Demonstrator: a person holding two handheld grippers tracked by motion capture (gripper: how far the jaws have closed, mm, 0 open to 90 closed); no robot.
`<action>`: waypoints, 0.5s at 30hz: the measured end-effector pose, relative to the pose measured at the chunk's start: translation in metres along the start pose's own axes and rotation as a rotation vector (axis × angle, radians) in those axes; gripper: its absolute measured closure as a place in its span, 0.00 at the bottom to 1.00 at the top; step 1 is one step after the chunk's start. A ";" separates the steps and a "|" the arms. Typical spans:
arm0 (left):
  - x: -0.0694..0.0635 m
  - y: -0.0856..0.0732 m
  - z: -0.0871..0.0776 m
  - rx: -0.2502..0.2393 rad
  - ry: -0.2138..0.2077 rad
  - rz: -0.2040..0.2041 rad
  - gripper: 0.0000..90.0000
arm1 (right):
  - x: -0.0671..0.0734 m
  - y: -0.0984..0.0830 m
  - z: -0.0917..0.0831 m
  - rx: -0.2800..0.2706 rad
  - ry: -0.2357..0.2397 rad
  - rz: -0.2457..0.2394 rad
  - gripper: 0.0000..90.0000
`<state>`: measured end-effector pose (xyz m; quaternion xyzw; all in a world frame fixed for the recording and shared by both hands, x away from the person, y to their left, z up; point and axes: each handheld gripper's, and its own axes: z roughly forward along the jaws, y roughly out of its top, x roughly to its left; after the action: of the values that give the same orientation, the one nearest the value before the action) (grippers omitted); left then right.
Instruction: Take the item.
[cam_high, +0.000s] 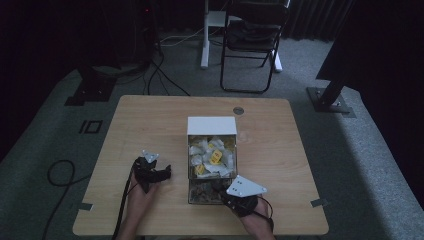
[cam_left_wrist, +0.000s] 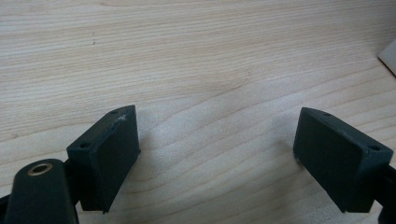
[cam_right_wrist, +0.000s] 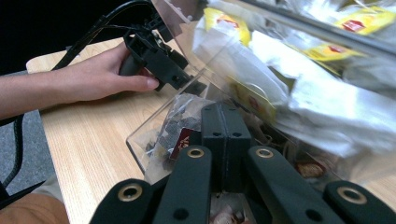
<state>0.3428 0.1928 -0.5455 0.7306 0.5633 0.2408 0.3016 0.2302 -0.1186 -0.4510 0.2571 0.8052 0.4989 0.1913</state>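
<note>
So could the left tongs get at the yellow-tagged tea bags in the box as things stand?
Probably yes: the left tongs are open beside the box, whose top is open, and bare table lies between.

- The table (cam_high: 150, 125) had a pale wood-grain top, smooth and matt, with fine wavy grain lines close up (cam_left_wrist: 210, 56).
- The left gripper (cam_left_wrist: 217, 154) had matt black plastic jaws, its pads dull and scuffed pale at one upper corner, with a brass-coloured ring set in its arm.
- The right gripper (cam_right_wrist: 223, 135) was the same matt black plastic, with brass-coloured rings at its joints; a flat grey plate (cam_high: 246, 187) sat on top.
- The box (cam_right_wrist: 154, 126) had clear, glossy plastic walls that caught reflections.
- The sachets (cam_right_wrist: 308, 98) looked like white paper with yellow printed labels.
- The floor (cam_high: 365, 165) was grey carpet, rough and matt.
</note>
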 end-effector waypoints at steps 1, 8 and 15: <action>0.000 0.000 0.000 0.000 0.000 0.000 0.17 | -0.001 -0.001 -0.002 -0.002 -0.003 -0.001 1.00; 0.000 0.000 0.000 0.000 0.000 -0.001 0.17 | -0.003 -0.001 -0.016 -0.021 -0.026 0.005 1.00; 0.000 0.000 0.000 0.000 0.000 0.000 0.17 | -0.006 0.000 -0.030 -0.032 -0.052 0.009 1.00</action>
<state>0.3428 0.1928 -0.5455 0.7305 0.5633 0.2408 0.3017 0.2176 -0.1433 -0.4376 0.2704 0.7909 0.5055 0.2141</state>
